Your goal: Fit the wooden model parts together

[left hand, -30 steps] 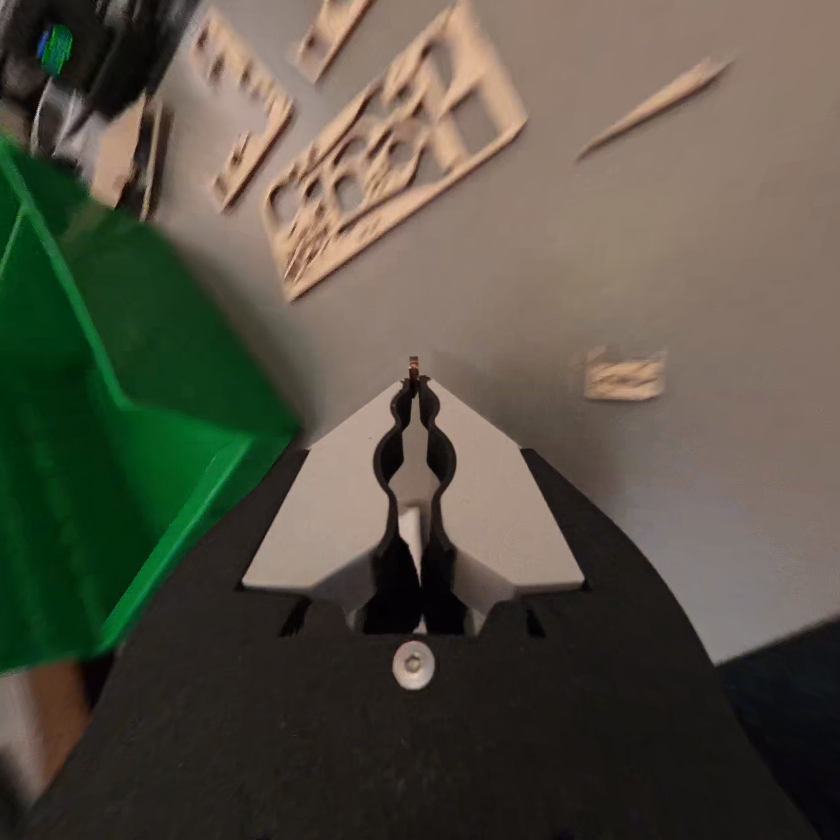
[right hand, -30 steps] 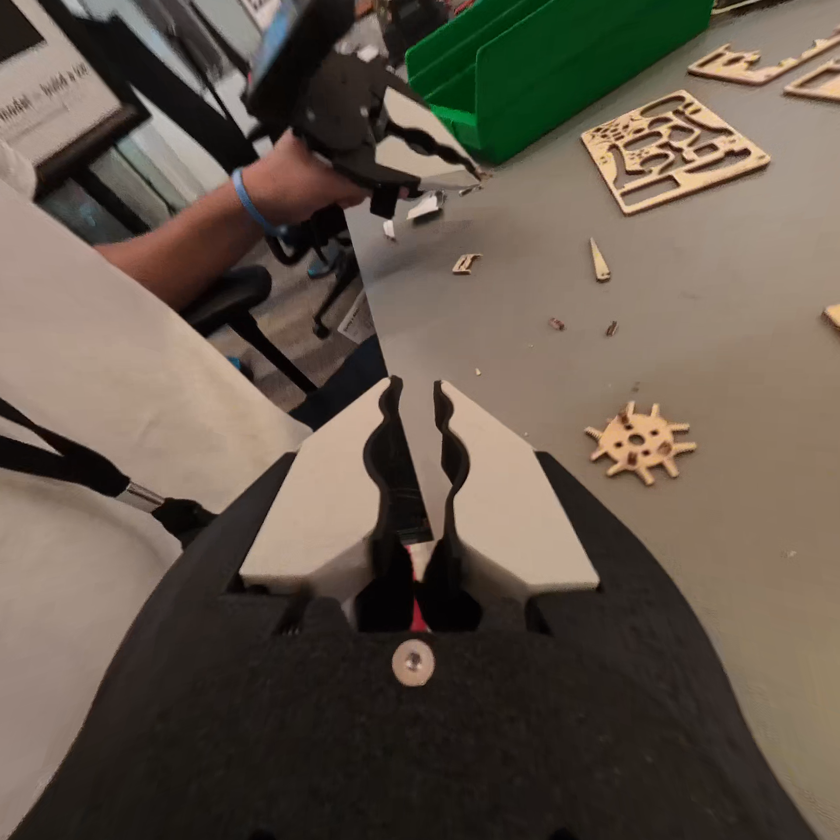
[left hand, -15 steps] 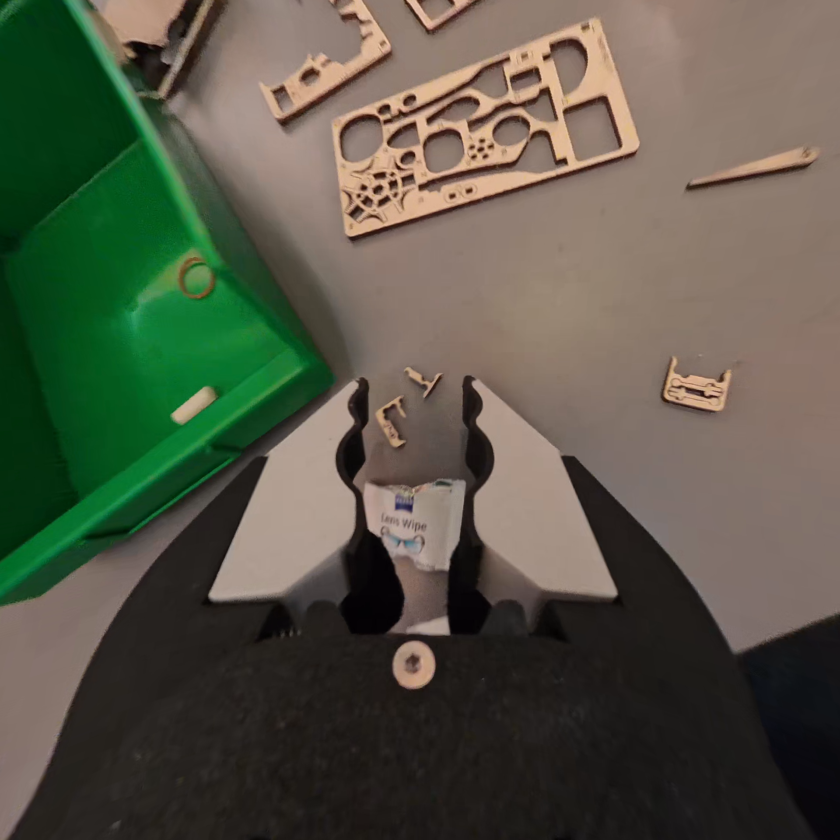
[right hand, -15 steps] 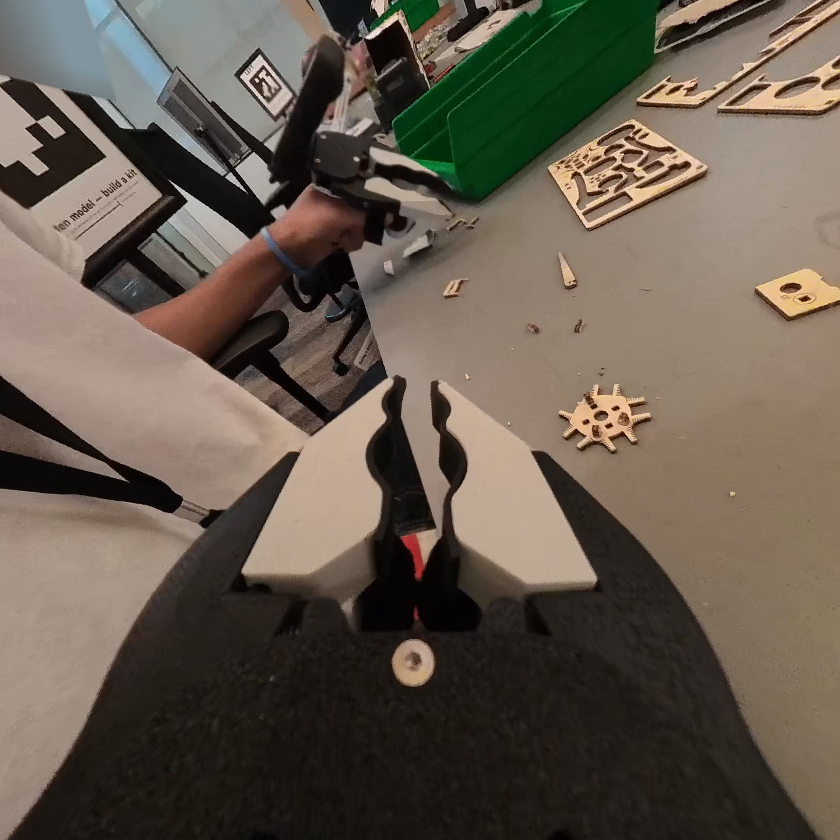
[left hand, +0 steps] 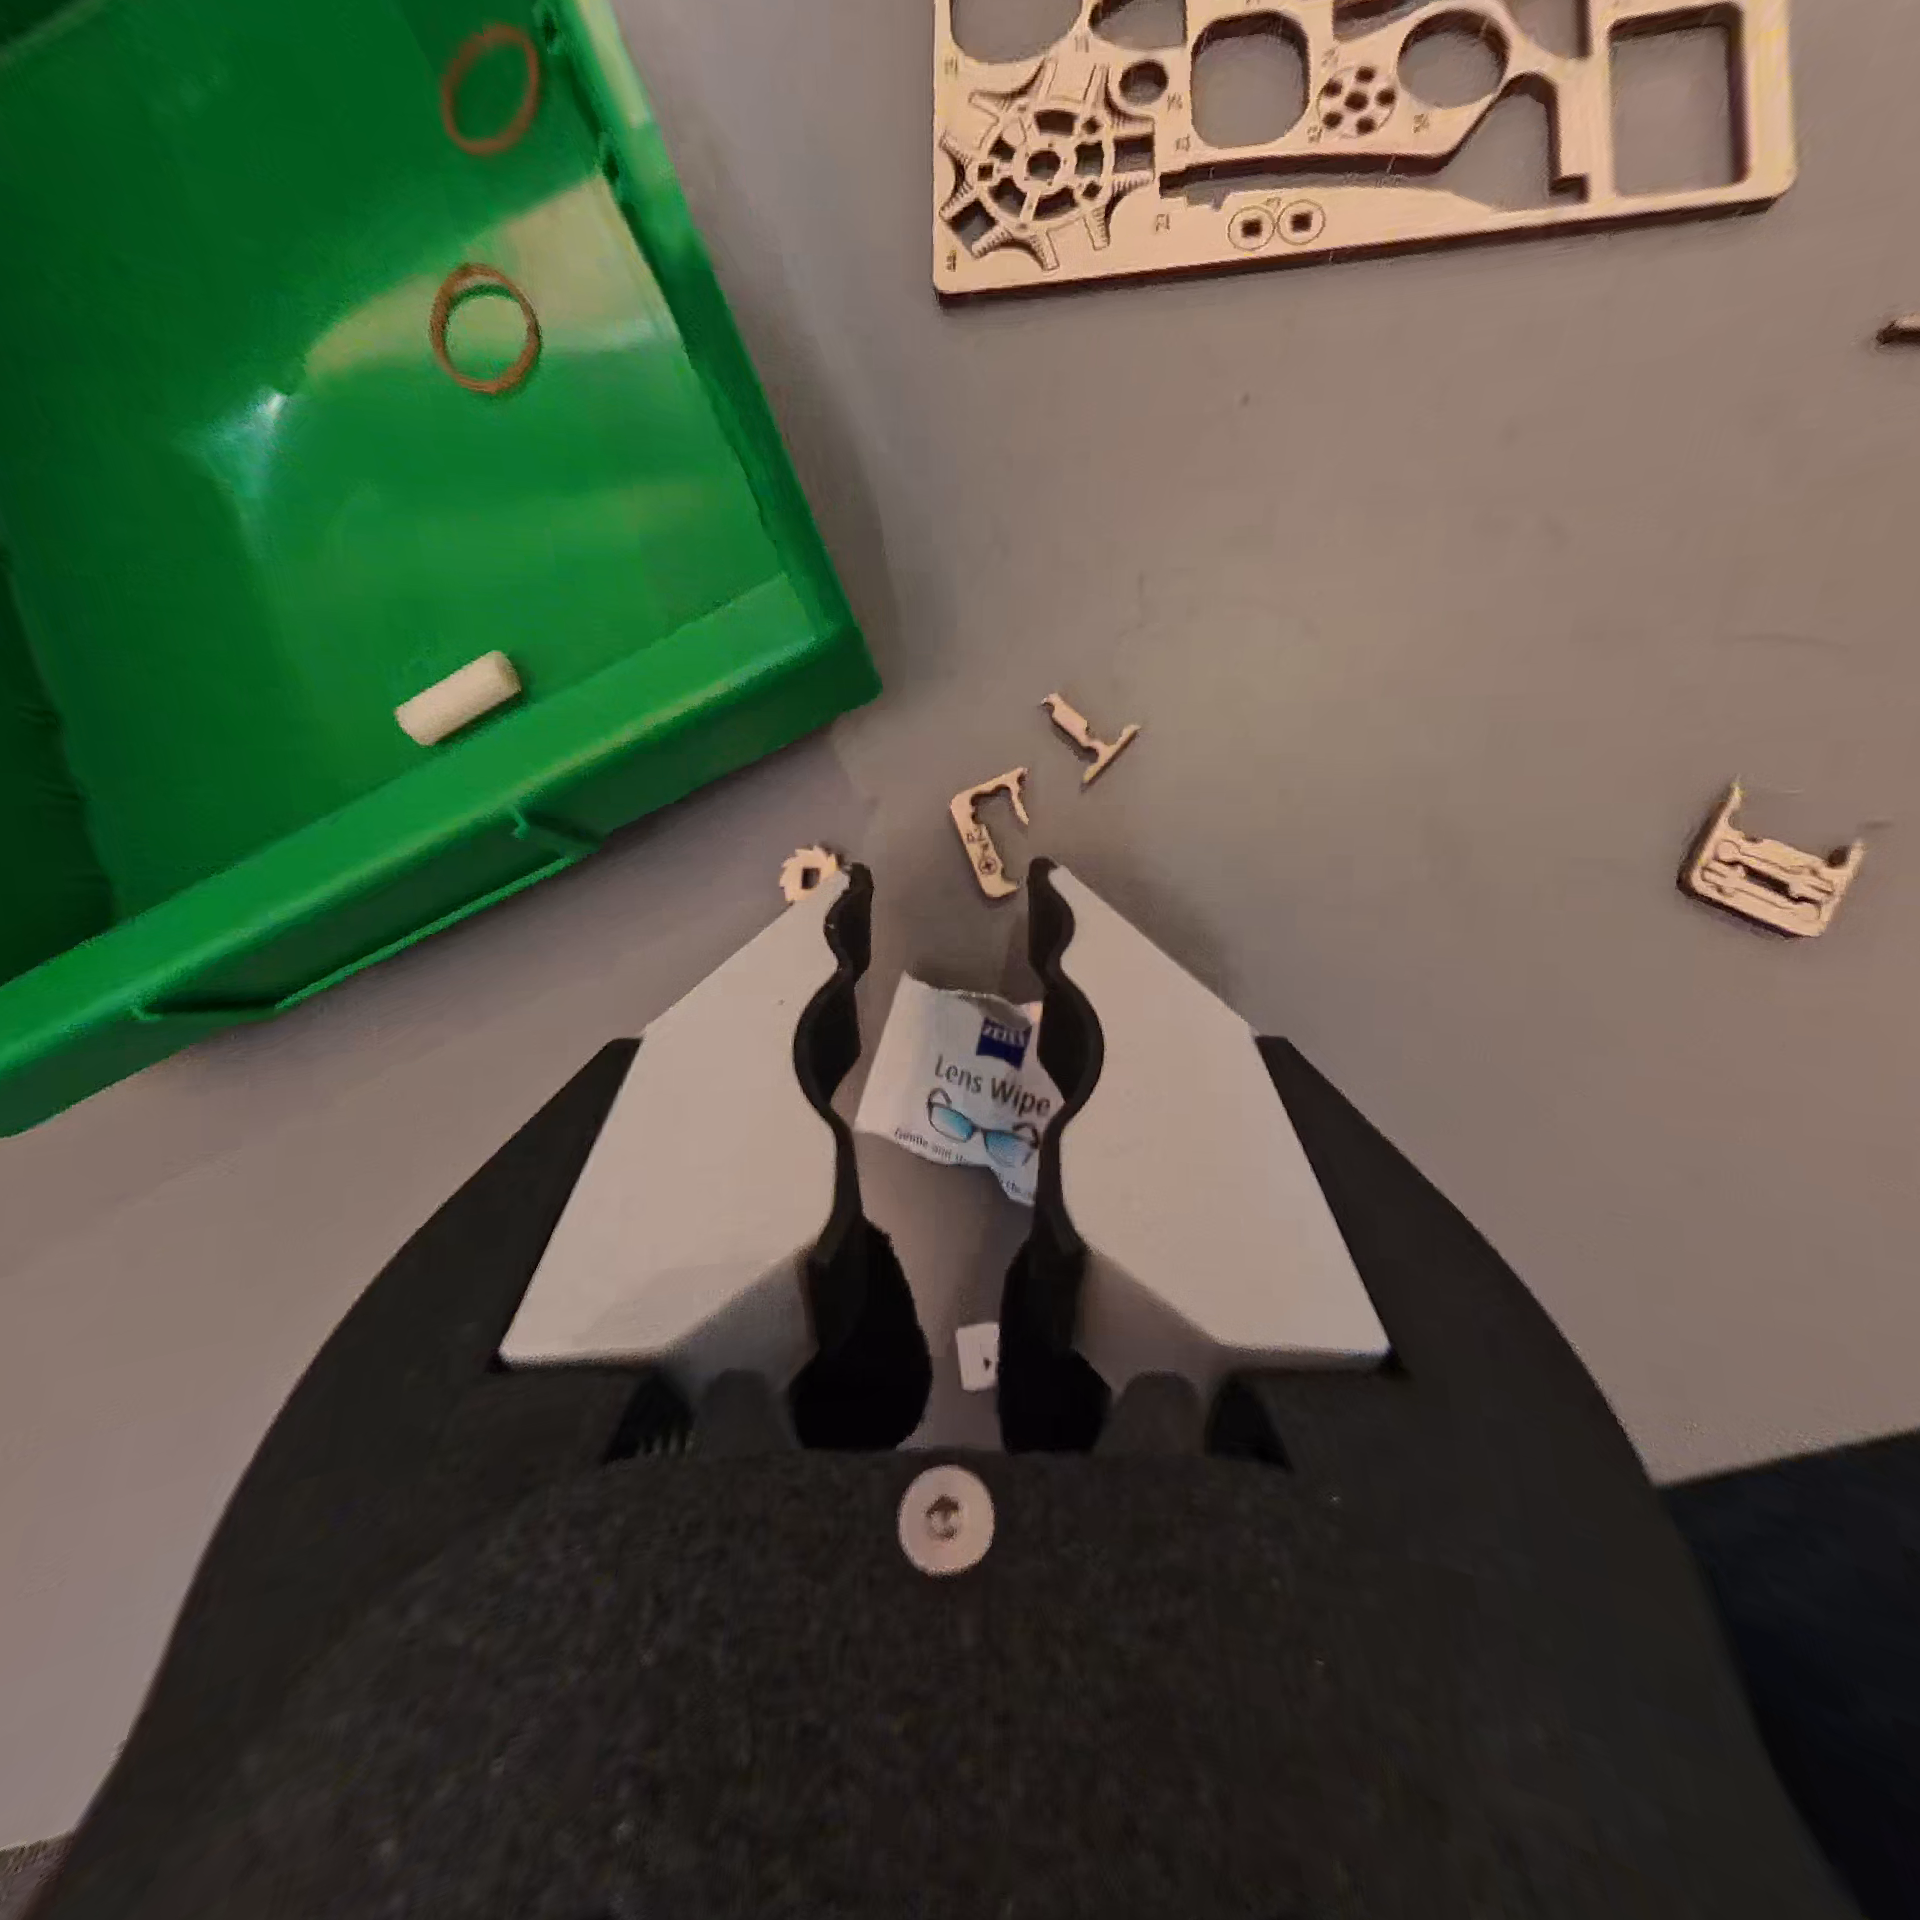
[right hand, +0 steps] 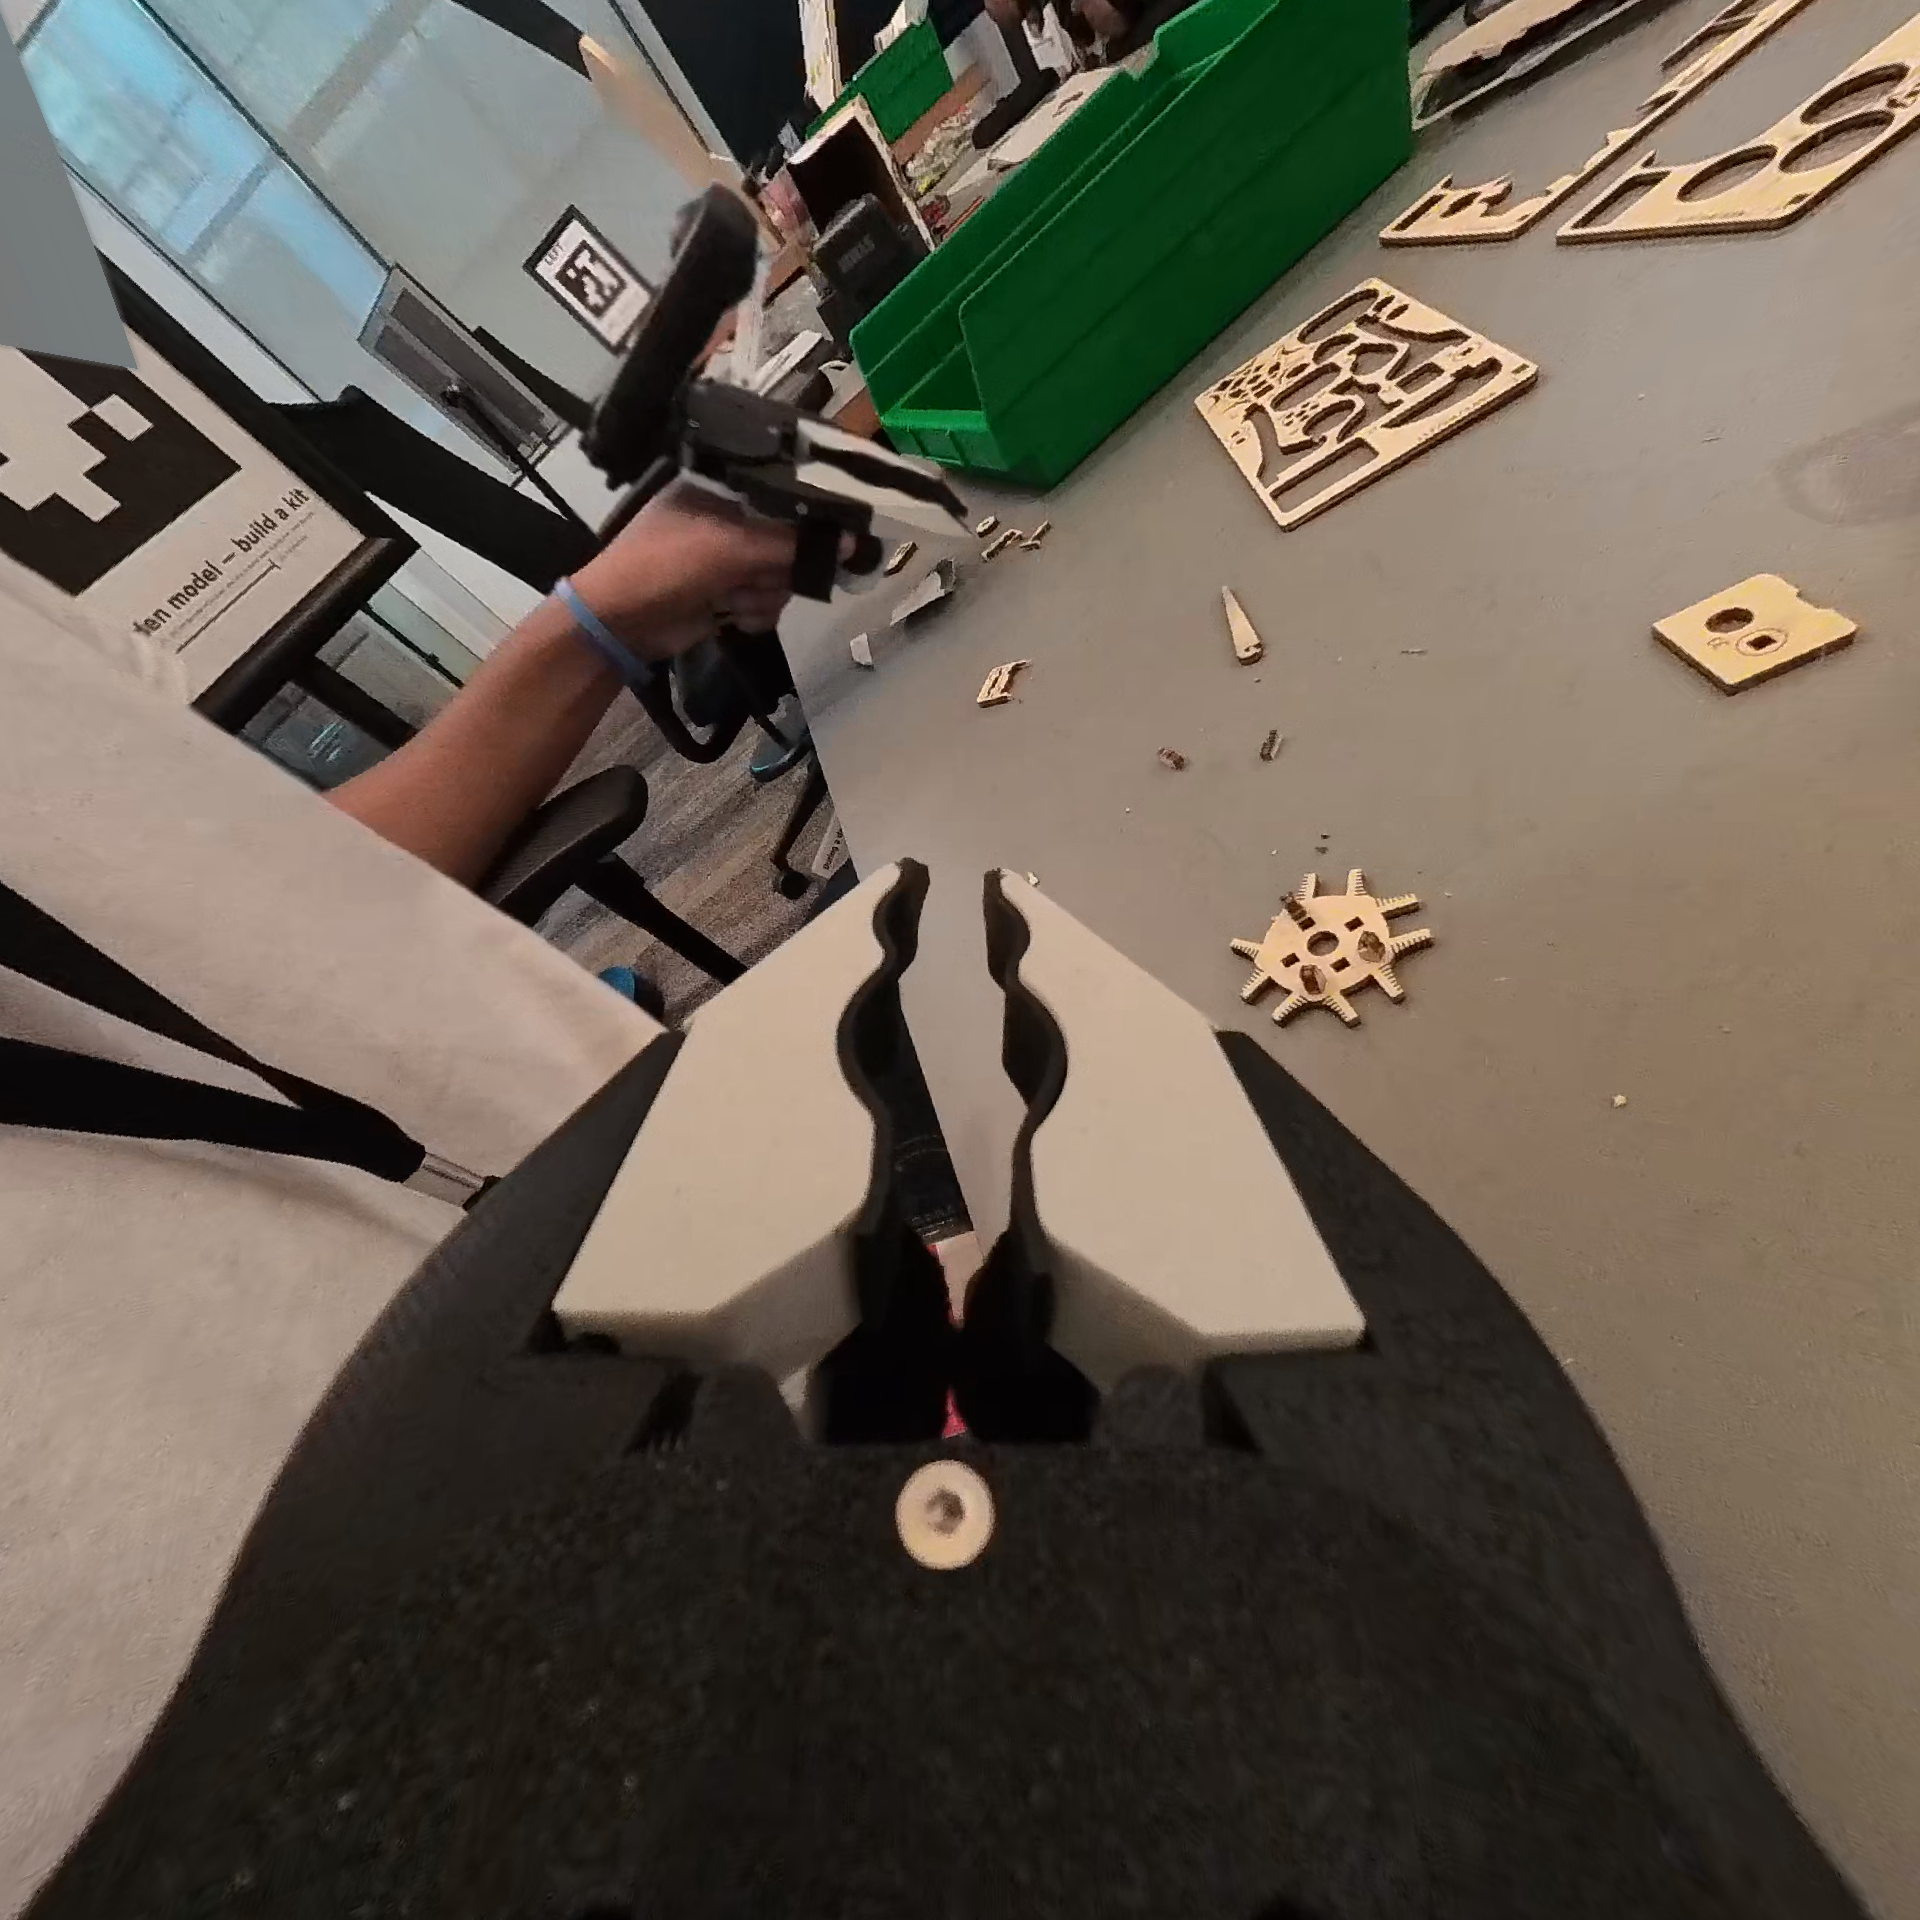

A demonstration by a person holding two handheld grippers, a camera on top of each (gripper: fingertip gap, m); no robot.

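My left gripper is open and empty, low over the grey table. A tiny wooden gear lies right at its left fingertip. A small wooden bracket lies just ahead of the tips, and a T-shaped piece lies beyond it. A notched wooden piece lies to the right. My right gripper is slightly open and empty above the table edge. A spiked wooden wheel lies to its right. The left gripper also shows in the right wrist view, far left.
A green bin with rubber bands and a white peg sits left of the left gripper. A punched-out wooden sheet lies ahead. A wipe packet lies under the left jaws. In the right wrist view are another sheet, a square piece and a wedge.
The left gripper was shut on a tiny piece a second ago; it has opened and come lower over the small parts, and a tiny gear now lies by its tip. The right gripper has tilted slightly.
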